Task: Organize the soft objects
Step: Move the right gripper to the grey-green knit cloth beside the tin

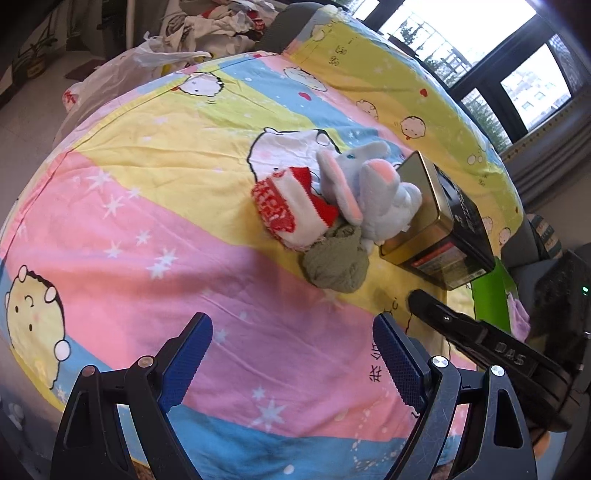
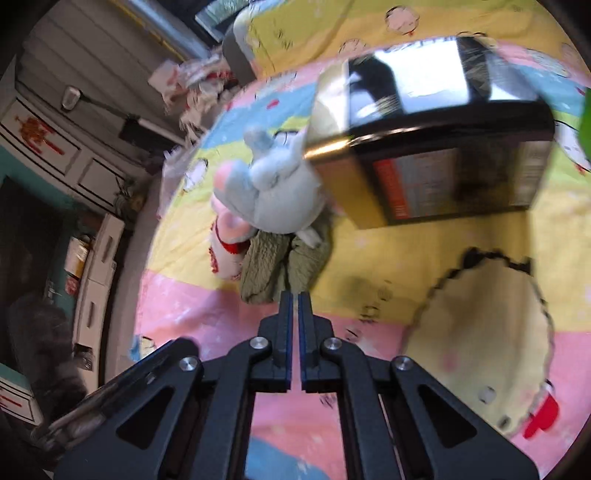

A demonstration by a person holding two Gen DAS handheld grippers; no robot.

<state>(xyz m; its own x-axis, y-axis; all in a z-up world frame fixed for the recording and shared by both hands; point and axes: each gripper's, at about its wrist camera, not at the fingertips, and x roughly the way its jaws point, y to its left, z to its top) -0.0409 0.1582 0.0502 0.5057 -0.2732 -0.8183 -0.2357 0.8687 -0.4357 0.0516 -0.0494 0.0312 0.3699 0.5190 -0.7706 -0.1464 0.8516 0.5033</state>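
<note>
A grey plush bunny with pink ears (image 1: pixel 365 188) (image 2: pixel 273 195) lies on the cartoon-print bedsheet (image 1: pixel 147 192), leaning against a gold and black tin box (image 1: pixel 439 225) (image 2: pixel 432 140). A red and white knit sock (image 1: pixel 288 206) (image 2: pixel 223 251) lies left of the bunny. A bunched olive-green cloth (image 1: pixel 338 260) (image 2: pixel 280 266) lies in front of it. My left gripper (image 1: pixel 291 358) is open and empty, low over the pink stripe, short of the pile. My right gripper (image 2: pixel 295 299) is shut and empty, its tips just short of the green cloth; it shows in the left wrist view (image 1: pixel 480 336).
A white plastic bag (image 1: pixel 122 70) and a heap of clothes (image 1: pixel 221 22) lie past the bed's far edge. A green object (image 1: pixel 491 299) stands off the bed's right side. Windows (image 1: pixel 480 48) are behind. White cabinets (image 2: pixel 96 258) stand beyond the bed's left edge.
</note>
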